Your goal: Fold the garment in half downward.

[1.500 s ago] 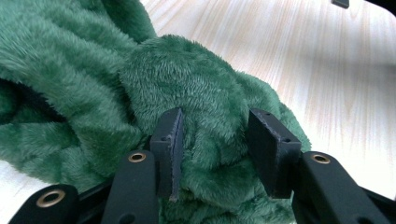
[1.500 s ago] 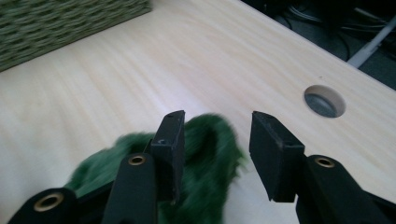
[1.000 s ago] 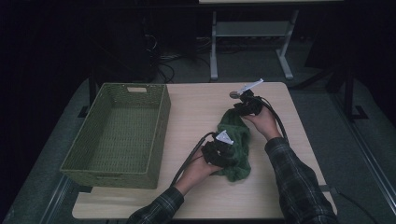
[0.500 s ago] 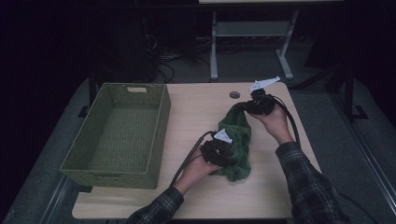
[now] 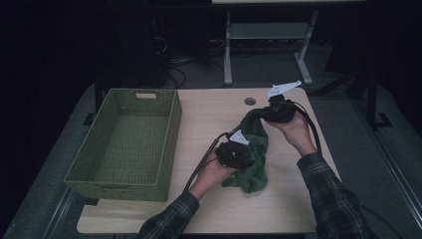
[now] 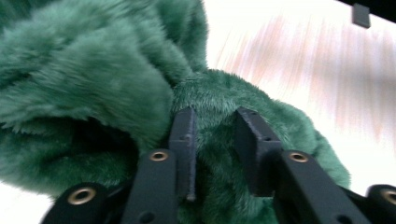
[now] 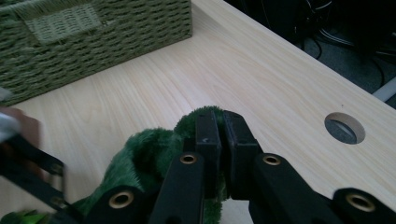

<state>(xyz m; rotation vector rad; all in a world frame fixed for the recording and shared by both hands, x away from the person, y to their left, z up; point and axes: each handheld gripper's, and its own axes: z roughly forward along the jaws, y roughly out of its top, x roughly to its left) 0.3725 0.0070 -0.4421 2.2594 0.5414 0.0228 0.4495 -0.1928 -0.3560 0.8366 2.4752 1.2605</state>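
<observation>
Green plush cloth (image 5: 254, 154) sits right of centre on the bench (image 5: 209, 114), bunched, running from mid-bench toward the far right corner. Right gripper (image 7: 219, 135) has its fingers (image 7: 208, 140) pinched near fully together on the cloth's far end, lifted off the surface. Left gripper (image 6: 215, 140) is at the near part of the cloth; its fingers (image 6: 184, 135) have just been closing, part open, with a fold of pile between them (pads pressing into the fur). Woven green basket (image 5: 129, 139) stands along the left edge, well apart from the cloth.
</observation>
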